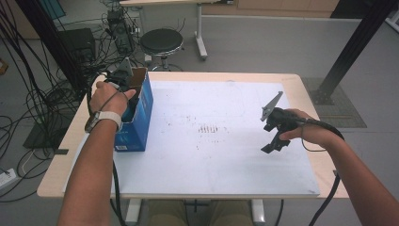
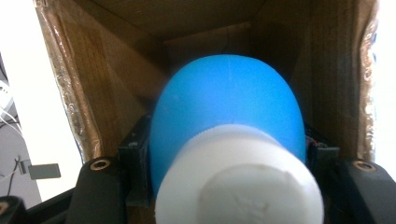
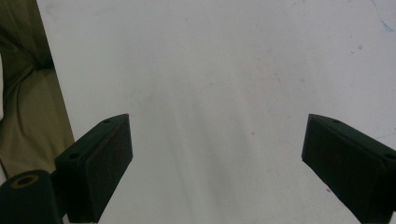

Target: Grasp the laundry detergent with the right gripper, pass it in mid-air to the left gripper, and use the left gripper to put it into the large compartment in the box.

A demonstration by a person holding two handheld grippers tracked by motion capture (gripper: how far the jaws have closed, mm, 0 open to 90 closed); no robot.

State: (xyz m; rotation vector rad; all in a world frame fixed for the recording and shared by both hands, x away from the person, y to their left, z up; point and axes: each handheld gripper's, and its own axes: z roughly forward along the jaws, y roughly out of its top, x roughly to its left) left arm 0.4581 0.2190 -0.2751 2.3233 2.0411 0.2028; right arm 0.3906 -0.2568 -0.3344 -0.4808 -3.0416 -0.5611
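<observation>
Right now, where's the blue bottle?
In the left gripper view, the blue bottle sits clamped in the left gripper, inside the cardboard box at the table's left.

blue bottle point(image 2: 224, 107) with white cap point(image 2: 240, 179), blue box point(image 1: 139, 117), black tongs point(image 3: 215, 168)

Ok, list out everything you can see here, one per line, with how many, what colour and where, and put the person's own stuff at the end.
blue bottle with a white screw cap: one, blue and white, held inside the box between the left gripper's jaws
blue cardboard box with a brown inside: one, at the table's left, open at the top
white sheet: one, white, covering most of the tabletop
wooden table: one, pale wood, centre
round stool: one, black seat, on the floor beyond the table
cables: many, black, on the floor at left
left gripper: one, black, reaching into the box, closed on the bottle
right gripper: one, black, over the sheet at right, jaws wide, nothing in them
forearms: two, coming in from the bottom edge
</observation>
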